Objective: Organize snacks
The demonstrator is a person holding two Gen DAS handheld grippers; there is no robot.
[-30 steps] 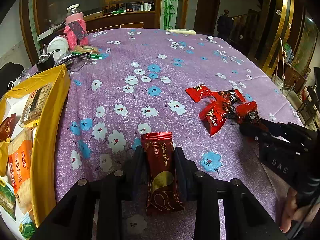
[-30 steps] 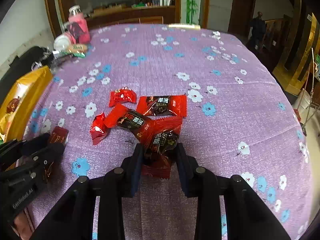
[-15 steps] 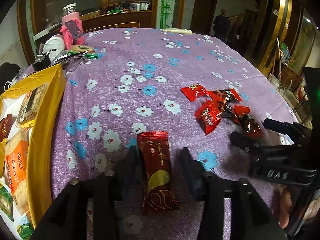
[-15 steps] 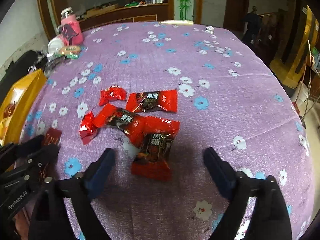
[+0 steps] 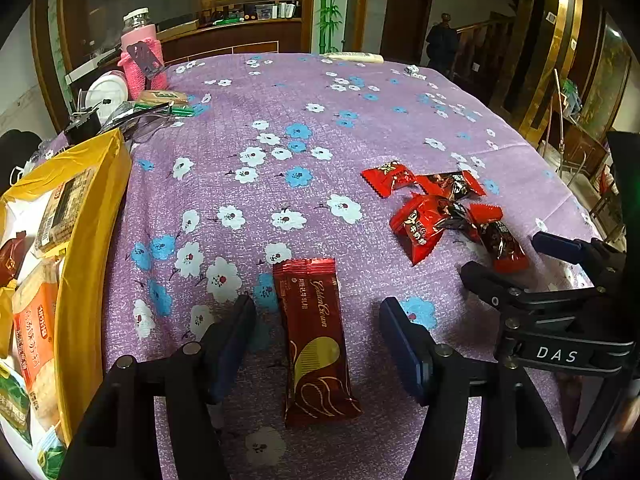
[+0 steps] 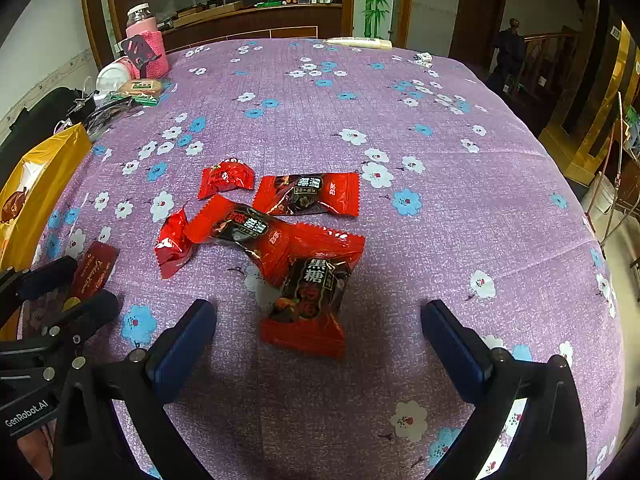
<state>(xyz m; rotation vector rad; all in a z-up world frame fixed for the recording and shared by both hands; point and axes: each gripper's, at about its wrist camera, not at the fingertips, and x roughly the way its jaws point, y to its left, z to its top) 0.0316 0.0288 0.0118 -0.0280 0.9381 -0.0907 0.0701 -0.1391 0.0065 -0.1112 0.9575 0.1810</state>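
Observation:
A dark red wafer bar [image 5: 314, 336] lies flat on the purple flowered tablecloth [image 5: 280, 112]. My left gripper [image 5: 316, 338] straddles it with its jaws opening and the pads clear of the wrapper. To the right lies a pile of red candy packets [image 5: 436, 208]. The nearest packet [image 6: 310, 300], red with dark print, rests on the cloth between the wide-apart fingers of my right gripper [image 6: 318, 340], untouched. The right gripper [image 5: 532, 256] also shows in the left wrist view, and the left gripper [image 6: 60, 288] in the right wrist view, over the wafer bar [image 6: 94, 270].
A yellow bag [image 5: 86, 240] with several snack packs stands open at the left table edge. A pink bottle [image 5: 142, 54], a white cup [image 5: 106, 92] and small clutter sit at the far left corner. A person [image 6: 510, 48] stands in the background by a doorway.
Both grippers let go: the left jaws spread off the wafer bar, now lying on the cloth, and the right jaws sprang wide off the red candy packet, which stays on the pile's near edge.

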